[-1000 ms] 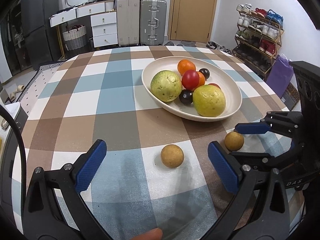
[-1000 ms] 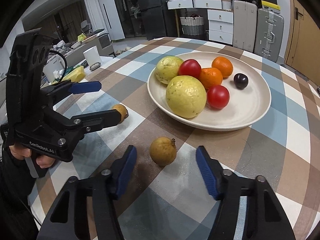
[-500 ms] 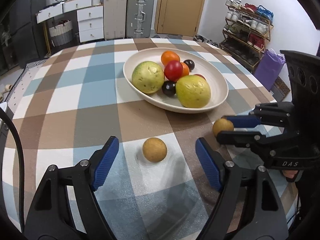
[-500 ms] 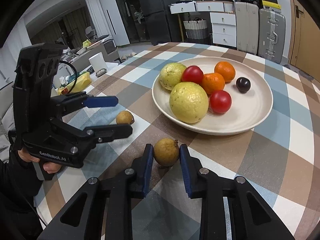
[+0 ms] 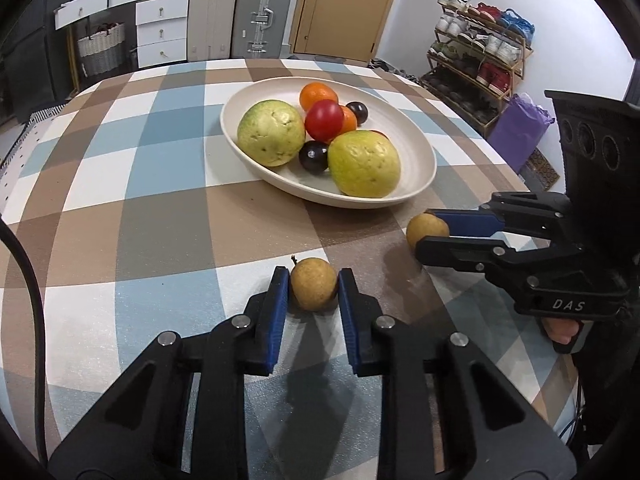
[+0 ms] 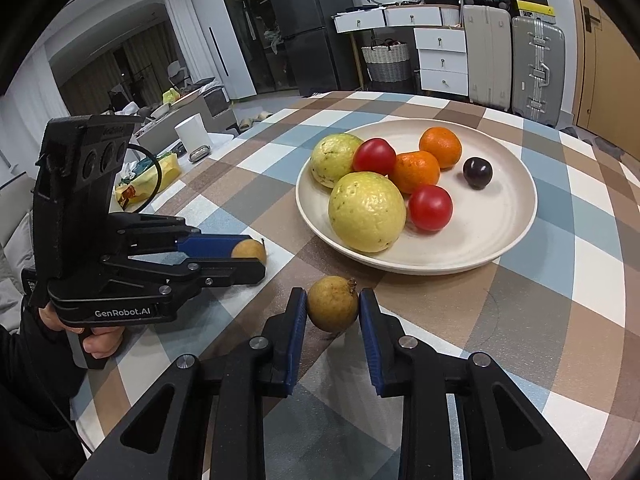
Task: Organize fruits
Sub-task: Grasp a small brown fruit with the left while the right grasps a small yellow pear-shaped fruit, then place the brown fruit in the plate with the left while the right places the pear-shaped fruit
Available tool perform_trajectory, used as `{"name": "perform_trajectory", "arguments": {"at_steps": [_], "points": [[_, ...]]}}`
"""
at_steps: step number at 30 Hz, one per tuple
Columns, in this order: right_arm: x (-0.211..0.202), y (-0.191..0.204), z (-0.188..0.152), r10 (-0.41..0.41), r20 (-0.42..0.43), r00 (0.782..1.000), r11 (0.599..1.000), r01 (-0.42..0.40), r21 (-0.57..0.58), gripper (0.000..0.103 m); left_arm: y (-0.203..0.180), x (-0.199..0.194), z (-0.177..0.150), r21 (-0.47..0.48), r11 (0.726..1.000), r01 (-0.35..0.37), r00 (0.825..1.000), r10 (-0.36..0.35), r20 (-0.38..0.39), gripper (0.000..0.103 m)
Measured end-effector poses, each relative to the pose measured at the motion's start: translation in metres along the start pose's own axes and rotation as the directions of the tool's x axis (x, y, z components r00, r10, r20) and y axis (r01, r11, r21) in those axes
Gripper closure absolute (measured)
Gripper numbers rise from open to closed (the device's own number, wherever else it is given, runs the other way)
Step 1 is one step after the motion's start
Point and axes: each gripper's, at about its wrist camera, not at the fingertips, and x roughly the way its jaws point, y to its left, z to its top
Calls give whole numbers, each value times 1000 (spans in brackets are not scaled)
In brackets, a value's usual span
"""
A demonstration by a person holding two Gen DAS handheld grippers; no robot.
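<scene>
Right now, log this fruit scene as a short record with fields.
left gripper: shut on a small brown fruit, fruit on the tablecloth
right gripper: shut on a second small brown fruit, also on the tablecloth
bowl: cream, holds two guavas, two tomatoes, two oranges; two dark plums counted across both views
surface: checked tablecloth
loose fruit outside bowl: only the two gripped

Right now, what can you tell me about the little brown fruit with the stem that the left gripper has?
The little brown fruit is round, tan and finely speckled, with a matte, rough-looking skin and a short dark stem poking up at its top left. It sits on the checked tablecloth, in front of the cream bowl and apart from it. The left gripper is shut on it, one blue pad pressing each side.
</scene>
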Motion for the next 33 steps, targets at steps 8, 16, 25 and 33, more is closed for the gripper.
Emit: {"name": "perform_trajectory", "arguments": {"at_steps": [8, 16, 25, 33], "points": [[0, 0, 0, 0, 2, 1000, 1000, 0, -2, 75, -2, -1, 0, 9, 1000, 0, 1000, 0, 6, 81], [-9, -6, 4, -8, 41, 999, 1000, 7, 11, 75, -4, -10, 0, 7, 1000, 1, 998, -2, 55, 81], [-38, -20, 13, -33, 177, 984, 998, 22, 65, 75, -10, -23, 14, 19, 999, -27, 990, 25, 141, 81], [-45, -38, 14, -99, 210, 973, 989, 73, 128, 75, -12, -13, 36, 24, 998, -65, 986, 61, 156, 81]]}}
